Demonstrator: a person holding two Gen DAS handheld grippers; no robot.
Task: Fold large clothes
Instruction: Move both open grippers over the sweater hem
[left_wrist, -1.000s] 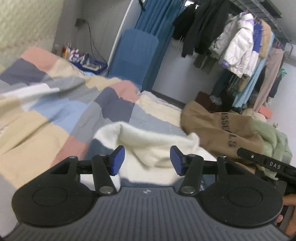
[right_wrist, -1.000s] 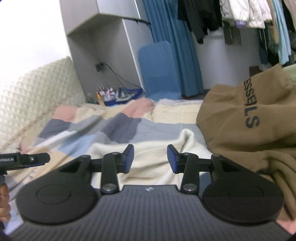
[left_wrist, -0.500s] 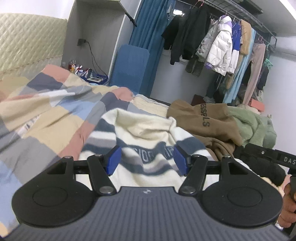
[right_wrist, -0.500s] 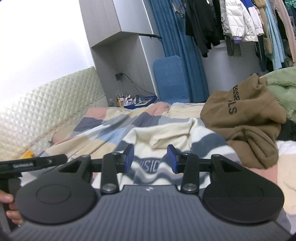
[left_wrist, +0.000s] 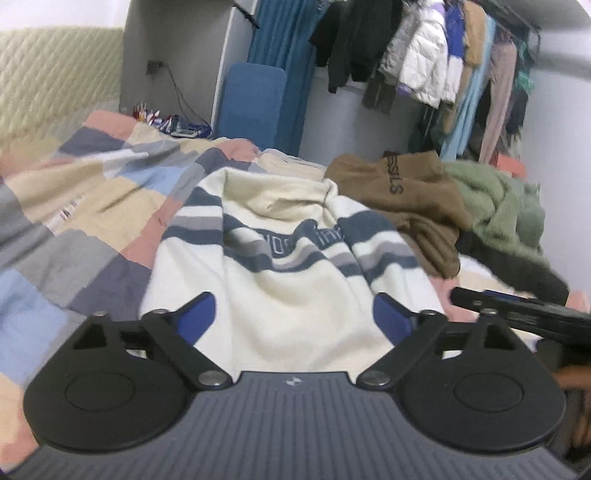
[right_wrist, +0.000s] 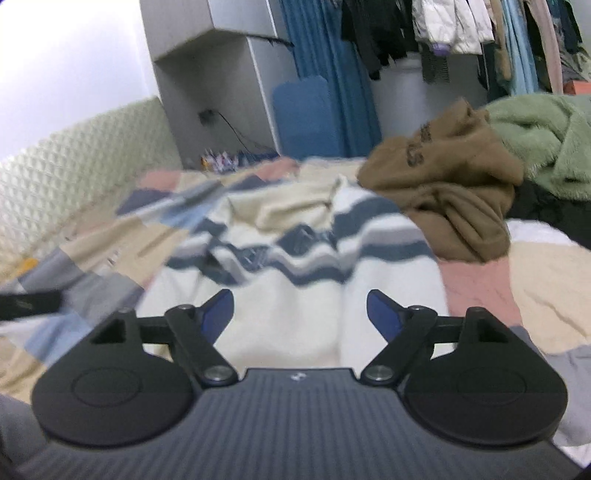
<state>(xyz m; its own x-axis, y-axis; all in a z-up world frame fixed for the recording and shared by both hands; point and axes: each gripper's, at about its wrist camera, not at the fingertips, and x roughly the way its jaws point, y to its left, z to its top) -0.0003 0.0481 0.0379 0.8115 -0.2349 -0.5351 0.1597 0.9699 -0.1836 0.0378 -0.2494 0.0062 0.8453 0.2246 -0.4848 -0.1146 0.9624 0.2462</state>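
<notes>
Striped sweater (left_wrist: 295, 280) flat on patchwork quilt (left_wrist: 74, 229); both hand-held grippers spread.

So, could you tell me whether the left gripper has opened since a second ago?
Yes. The left gripper has spread wider, and its fingers now frame far more of the striped sweater.

The striped sweater (left_wrist: 295, 295) is soft, fuzzy knit cloth, cream with blue and grey bands. The bed cover (left_wrist: 92, 229) under it is smooth matt patchwork cloth. The brown hoodie (left_wrist: 413, 192) looks like thick matt cotton with printed letters, and the green sweater (left_wrist: 506, 206) beside it is shaggy fleece. The left claw (left_wrist: 293, 317) and the right claw (right_wrist: 300, 314) are matt black plastic with blue rubbery pads and shiny metal rivets. The headboard (right_wrist: 74, 166) is quilted and slightly glossy.
</notes>
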